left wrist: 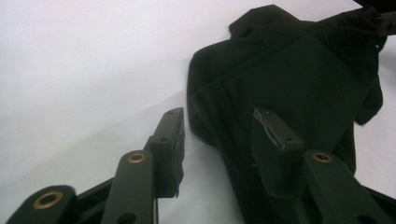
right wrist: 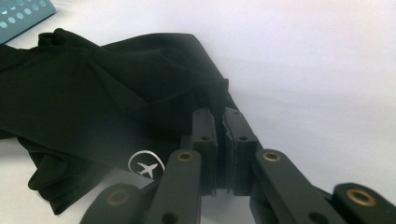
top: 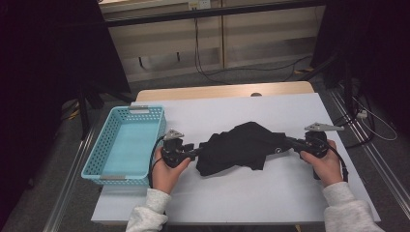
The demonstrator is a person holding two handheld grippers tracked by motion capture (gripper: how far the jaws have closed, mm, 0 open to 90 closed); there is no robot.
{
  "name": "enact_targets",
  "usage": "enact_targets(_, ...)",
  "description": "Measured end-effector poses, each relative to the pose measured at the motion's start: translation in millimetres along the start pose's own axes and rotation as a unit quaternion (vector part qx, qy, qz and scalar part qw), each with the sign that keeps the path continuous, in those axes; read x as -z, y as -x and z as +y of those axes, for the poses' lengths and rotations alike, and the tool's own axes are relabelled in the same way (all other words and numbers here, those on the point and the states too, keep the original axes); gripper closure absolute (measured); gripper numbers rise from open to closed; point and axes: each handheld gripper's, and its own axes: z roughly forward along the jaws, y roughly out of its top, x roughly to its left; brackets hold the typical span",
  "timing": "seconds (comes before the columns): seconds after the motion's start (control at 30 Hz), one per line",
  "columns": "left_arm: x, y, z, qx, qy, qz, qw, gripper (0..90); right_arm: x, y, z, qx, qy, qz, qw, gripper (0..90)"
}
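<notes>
A crumpled black garment [top: 241, 144] lies on the white table top [top: 232, 193] between my two grippers. My left gripper [top: 196, 151] is at the garment's left end. Its jaws stand apart in the left gripper view [left wrist: 219, 128]; the garment [left wrist: 289, 74] edge lies between them and under the right-hand jaw, with no pad pressing on it. My right gripper [top: 286, 142] is at the garment's right end. In the right gripper view [right wrist: 222, 119] its jaws are pinched together on a fold of the garment [right wrist: 116, 88], beside a white aeroplane logo [right wrist: 146, 165].
A light blue perforated basket [top: 96, 153] stands at the table's left edge, close to my left hand; its corner [right wrist: 21, 16] shows in the right gripper view. Beyond the table are dark stands and cables on the floor. The table's right edge lies just past my right hand.
</notes>
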Motion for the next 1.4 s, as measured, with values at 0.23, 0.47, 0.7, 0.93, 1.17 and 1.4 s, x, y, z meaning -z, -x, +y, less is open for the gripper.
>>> enact_targets(0.23, -10.6, 4.2, -1.1, 0.014, -0.009, -0.019, 0.9997, 53.6, 1.1, -0.5, 1.1, 0.001, 0.008, 0.006, 0.9999, 84.6)
enact_targets(0.47, -14.5, 10.9, -1.0, 0.007, -0.035, -0.041, 0.9985, 86.0, -1.1, -3.1, 1.0, 0.002, 0.007, 0.006, 1.0000, 83.9)
enact_targets(0.7, 17.9, -5.2, 9.0, 0.022, 0.015, -0.016, 0.9995, 88.0, -3.9, -3.6, 0.6, -0.012, 0.008, 0.016, 0.9998, 83.5)
enact_targets(0.93, 20.1, -12.2, 7.3, 0.029, 0.011, -0.014, 0.9994, 88.0, -18.2, -15.1, 0.0, 0.000, -0.006, 0.019, 0.9998, 76.4)
enact_targets(1.17, 20.0, -11.7, 6.8, 0.025, 0.007, -0.009, 0.9996, 87.9, -23.6, -20.6, 2.4, 0.006, -0.008, 0.039, 0.9992, 58.5)
enact_targets(1.4, 19.2, -12.6, 6.5, 0.026, 0.002, -0.013, 0.9996, 87.9, -33.9, -22.1, 0.1, 0.013, -0.030, 0.034, 0.9989, 65.2)
